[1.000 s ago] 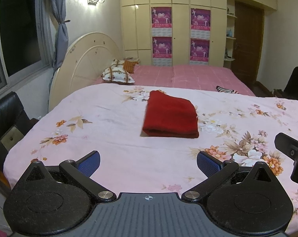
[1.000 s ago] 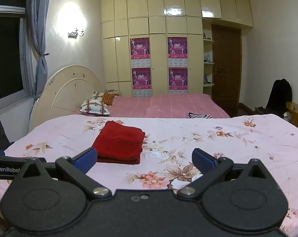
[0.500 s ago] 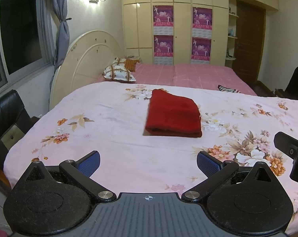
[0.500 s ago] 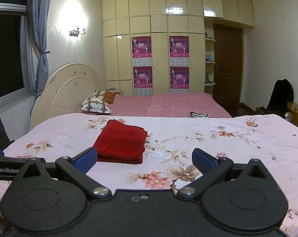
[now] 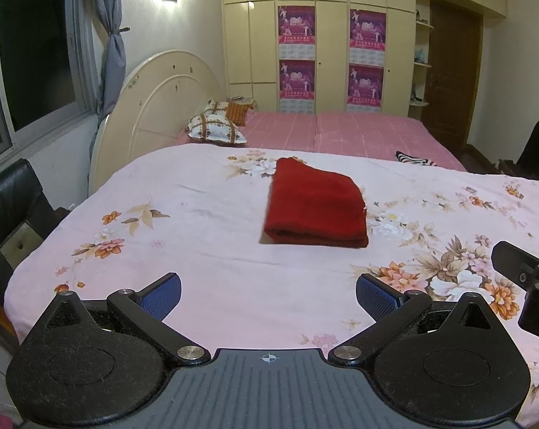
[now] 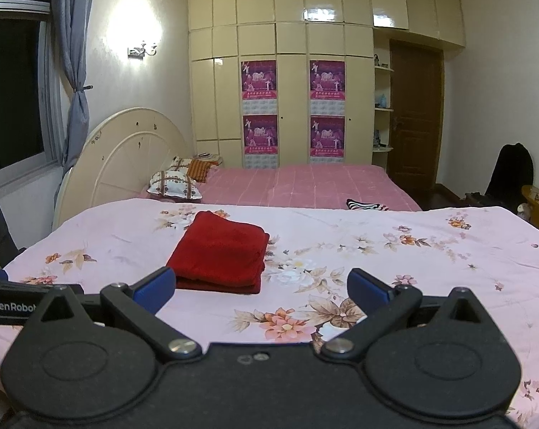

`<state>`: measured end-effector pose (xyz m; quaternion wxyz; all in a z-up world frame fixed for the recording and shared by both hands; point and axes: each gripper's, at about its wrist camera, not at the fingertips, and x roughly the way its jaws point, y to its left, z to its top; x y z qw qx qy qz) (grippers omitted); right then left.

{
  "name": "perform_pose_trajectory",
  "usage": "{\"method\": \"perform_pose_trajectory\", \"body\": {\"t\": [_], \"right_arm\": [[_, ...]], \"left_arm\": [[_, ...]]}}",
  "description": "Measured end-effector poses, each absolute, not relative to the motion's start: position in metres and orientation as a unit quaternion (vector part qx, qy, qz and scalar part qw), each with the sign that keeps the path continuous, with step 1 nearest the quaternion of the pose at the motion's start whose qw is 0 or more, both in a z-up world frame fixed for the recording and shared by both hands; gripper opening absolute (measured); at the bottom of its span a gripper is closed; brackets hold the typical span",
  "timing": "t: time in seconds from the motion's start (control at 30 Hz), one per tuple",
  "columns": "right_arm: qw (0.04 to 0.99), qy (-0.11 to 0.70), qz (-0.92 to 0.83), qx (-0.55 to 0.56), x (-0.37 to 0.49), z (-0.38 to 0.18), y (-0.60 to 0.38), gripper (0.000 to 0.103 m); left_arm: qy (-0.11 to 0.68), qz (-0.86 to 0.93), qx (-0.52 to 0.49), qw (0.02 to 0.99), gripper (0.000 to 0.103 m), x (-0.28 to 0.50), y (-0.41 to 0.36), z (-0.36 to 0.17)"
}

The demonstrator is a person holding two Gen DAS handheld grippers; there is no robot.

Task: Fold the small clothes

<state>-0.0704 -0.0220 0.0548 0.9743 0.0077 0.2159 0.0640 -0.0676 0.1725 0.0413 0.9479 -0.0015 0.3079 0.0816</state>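
A red garment (image 5: 315, 203) lies folded into a neat rectangle on the pink floral sheet (image 5: 198, 243); it also shows in the right wrist view (image 6: 221, 252). My left gripper (image 5: 268, 295) is open and empty, held well back from the garment near the sheet's front edge. My right gripper (image 6: 260, 286) is open and empty, also short of the garment and to its right. Part of the right gripper's body (image 5: 526, 286) shows at the right edge of the left wrist view.
A pink bed (image 6: 305, 186) with pillows (image 6: 174, 182) and a striped item (image 6: 365, 205) lies beyond. A round headboard (image 5: 155, 107) leans at the left, a black chair (image 5: 8, 211) stands by the window, and a wardrobe (image 6: 290, 89) fills the back wall.
Both grippers have drifted slightly, so the garment sits a little lower and nearer in the left wrist view. The garment itself has not moved. Both grippers stay open.
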Motion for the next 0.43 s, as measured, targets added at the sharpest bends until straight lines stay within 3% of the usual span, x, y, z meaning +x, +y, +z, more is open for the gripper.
{"method": "perform_pose_trajectory", "body": {"t": [0.43], "right_arm": [[0.972, 0.228, 0.057, 0.003, -0.0612, 0.0495, -0.0218, 0.102]], "left_arm": [[0.287, 0.064, 0.036, 0.955, 0.103, -0.0585, 0.1648, 0.0374]]}}
